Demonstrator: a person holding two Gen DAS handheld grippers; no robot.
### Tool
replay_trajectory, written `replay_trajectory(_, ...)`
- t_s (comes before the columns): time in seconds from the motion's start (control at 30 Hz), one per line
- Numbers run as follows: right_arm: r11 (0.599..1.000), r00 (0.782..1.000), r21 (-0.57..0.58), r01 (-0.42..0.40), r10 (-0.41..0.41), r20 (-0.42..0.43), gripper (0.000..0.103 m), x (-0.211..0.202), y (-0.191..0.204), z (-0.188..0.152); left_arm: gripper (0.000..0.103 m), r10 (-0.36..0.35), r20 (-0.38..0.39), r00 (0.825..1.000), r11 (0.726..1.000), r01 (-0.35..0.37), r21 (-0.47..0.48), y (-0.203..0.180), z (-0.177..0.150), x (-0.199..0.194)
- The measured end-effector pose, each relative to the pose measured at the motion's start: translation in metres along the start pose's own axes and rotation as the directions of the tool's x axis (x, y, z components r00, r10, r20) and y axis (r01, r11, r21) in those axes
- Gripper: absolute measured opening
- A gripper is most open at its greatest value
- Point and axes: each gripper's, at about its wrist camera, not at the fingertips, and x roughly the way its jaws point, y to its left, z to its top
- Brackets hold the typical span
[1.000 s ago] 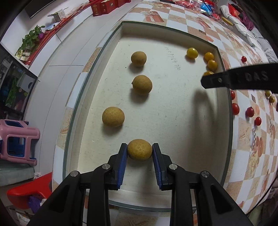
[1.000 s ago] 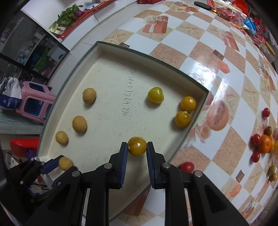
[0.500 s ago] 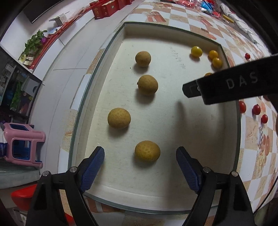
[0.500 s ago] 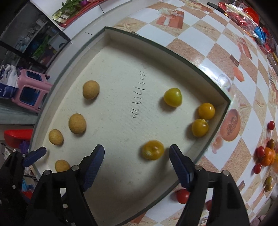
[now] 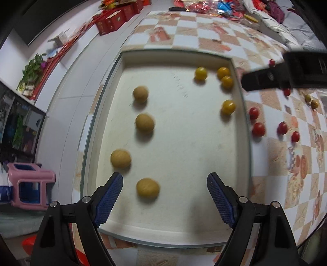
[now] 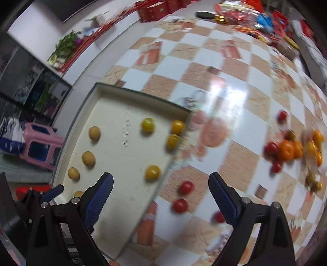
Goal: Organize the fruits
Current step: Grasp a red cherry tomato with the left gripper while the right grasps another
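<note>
Checkered orange-and-white table (image 6: 204,67), glossy under glare. Directly on it: shallow white tray (image 5: 246,143) near the left edge, red cherry tomatoes (image 6: 186,187) scattered just beside the tray's right wall, a cluster of orange and red fruit (image 6: 286,150) farther right, bright packets (image 6: 241,14) at the far end.
</note>
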Motion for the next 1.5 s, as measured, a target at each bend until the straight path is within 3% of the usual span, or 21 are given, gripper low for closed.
replay_trajectory(0.27, 0.974, 0.994, 0.197, 0.107, -0.103, -0.035, 0.096, -0.016, -0.091, -0.066, 0.086, -0.079, 0.066, 0.995, 0.991, 0.071, 0.114, -0.051, 0.029, -0.021)
replay_trajectory(0.5, 0.96, 0.992, 0.249, 0.126, -0.114, -0.062, 0.094, -0.006, -0.125, -0.101, 0.086, -0.106, 0.053, 0.993, 0.968, 0.091, 0.233, -0.097, 0.04, -0.015)
replay_trajectory(0.67, 0.965, 0.994, 0.24, 0.103, -0.09, -0.064, 0.066, 0.007, -0.124, -0.105, 0.086, -0.104, 0.039, 0.994, 0.964, 0.091, 0.25, -0.108, 0.043, -0.009)
replay_trajectory(0.83, 0.973, 0.996, 0.214, 0.088, -0.082, -0.035, 0.058, 0.012, -0.12, -0.101, 0.086, -0.099, 0.028, 0.995, 0.956, 0.087, 0.281, -0.118, 0.046, -0.004)
replay_trajectory(0.9, 0.976, 0.995, 0.19, 0.103, -0.099, -0.026, 0.051, 0.016, -0.119, -0.097, 0.086, -0.099, 0.024, 0.995, 0.953, 0.088, 0.289, -0.123, 0.048, -0.002)
replay_trajectory(0.97, 0.979, 0.993, 0.164, 0.118, -0.116, -0.023, 0.035, 0.017, -0.117, -0.093, 0.086, -0.102, 0.019, 0.995, 0.951, 0.091, 0.295, -0.129, 0.049, 0.0)
replay_trajectory(1.07, 0.981, 0.993, 0.151, 0.122, -0.12, -0.022, 0.023, 0.016, -0.122, -0.092, 0.086, -0.107, 0.009, 0.994, 0.947, 0.099, 0.306, -0.138, 0.052, 0.005)
replay_trajectory(1.23, 0.972, 0.987, 0.168, 0.163, -0.161, -0.023, 0.023, 0.009, -0.14, -0.1, 0.086, -0.12, -0.003, 0.993, 0.936, 0.114, 0.334, -0.157, 0.057, 0.013)
replay_trajectory(1.5, 0.964, 0.99, 0.227, 0.142, -0.141, -0.021, 0.023, -0.004, -0.169, -0.117, 0.084, -0.122, -0.037, 0.992, 0.91, 0.127, 0.395, -0.195, 0.065, 0.037)
